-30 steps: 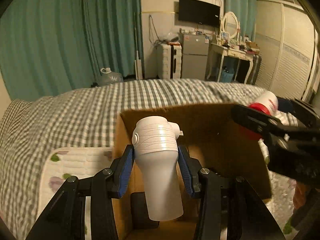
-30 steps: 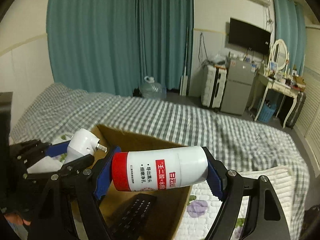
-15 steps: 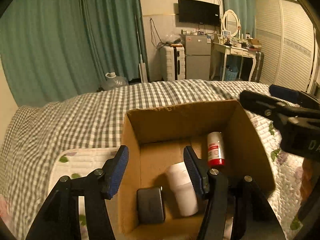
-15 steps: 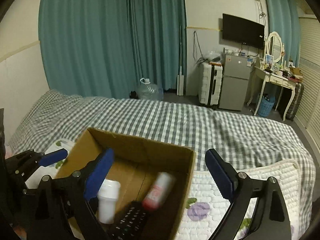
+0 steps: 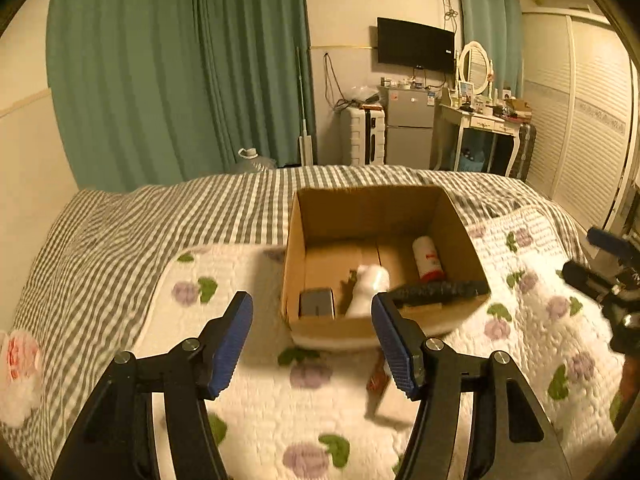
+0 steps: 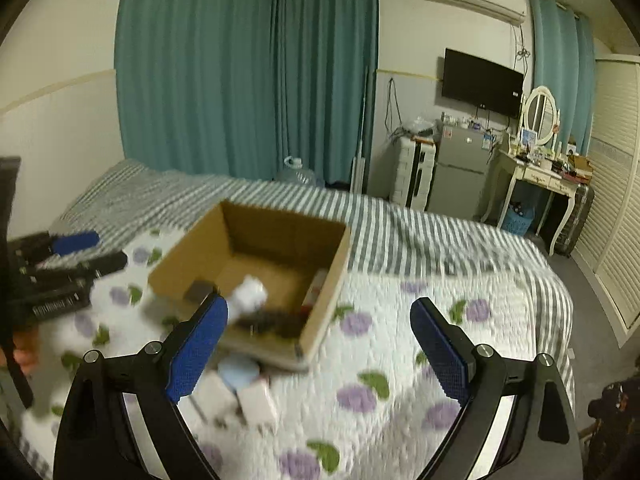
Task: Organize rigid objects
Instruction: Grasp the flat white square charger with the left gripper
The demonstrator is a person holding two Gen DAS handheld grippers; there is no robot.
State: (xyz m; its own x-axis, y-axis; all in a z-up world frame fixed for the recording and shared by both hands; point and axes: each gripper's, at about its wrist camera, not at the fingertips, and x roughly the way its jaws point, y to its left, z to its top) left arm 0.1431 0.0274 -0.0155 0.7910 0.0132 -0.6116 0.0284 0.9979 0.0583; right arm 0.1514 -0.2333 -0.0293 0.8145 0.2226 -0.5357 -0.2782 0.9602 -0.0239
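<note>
Both bottles now in box (image 5: 370, 216); left gripper (image 5: 312, 340) jaws opening, right gripper (image 6: 320, 340) jaws wide, both empty.

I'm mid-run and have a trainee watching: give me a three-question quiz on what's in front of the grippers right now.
1. True or false: the white spray bottle lies inside the cardboard box.
2. Which item rests across the box's near right corner? A) black remote control B) red-and-white bottle C) dark grey case
3. Fill in: the left gripper and the right gripper each hold ______ between their fingers.

Key: 1 true. 2 A. 3 nothing; the left jaws are opening and the right stand wide, with only the floral quilt beyond them.
</note>
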